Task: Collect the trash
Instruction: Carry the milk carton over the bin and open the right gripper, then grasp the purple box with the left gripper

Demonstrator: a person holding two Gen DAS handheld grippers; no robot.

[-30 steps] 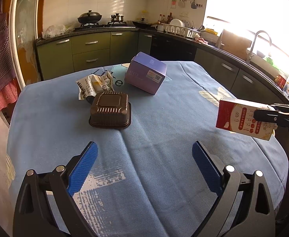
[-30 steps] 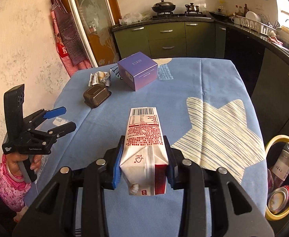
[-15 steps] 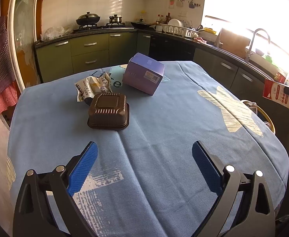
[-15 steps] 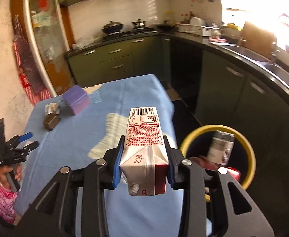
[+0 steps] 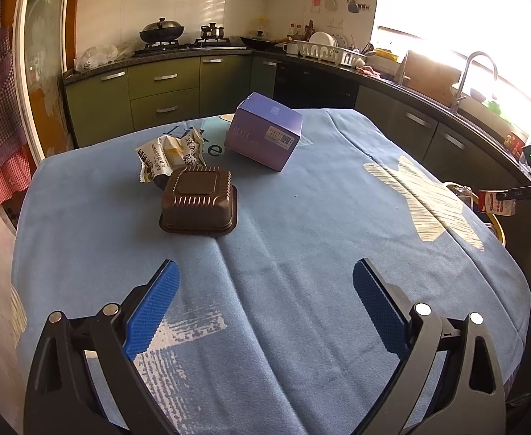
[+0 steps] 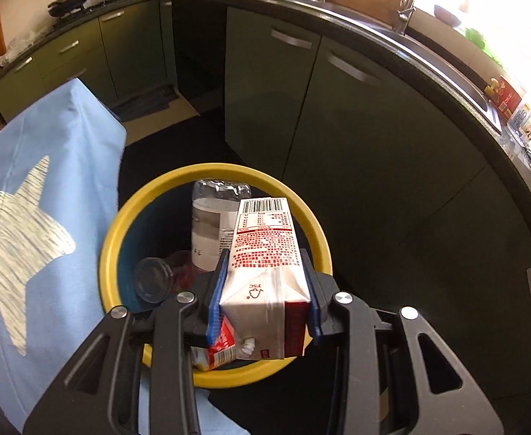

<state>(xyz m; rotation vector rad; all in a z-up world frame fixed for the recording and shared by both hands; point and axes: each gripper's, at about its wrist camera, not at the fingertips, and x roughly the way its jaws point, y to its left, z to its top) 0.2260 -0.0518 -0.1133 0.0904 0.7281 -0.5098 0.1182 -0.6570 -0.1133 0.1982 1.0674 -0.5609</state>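
One carton point(image 6: 265, 264) clamped between right tongs point(image 6: 263, 301), above bin point(image 6: 127, 210)

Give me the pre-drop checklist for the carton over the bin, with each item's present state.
1. Right gripper clamped on the milk carton: ok.
2. Carton above the yellow-rimmed bin opening: ok.
3. Room in the bin beside the plastic bottle: ok.
4. Blue tablecloth edge outside the rim: ok.
5. Left gripper open and empty for the next item: ok.
6. Carton emptied: cannot tell.
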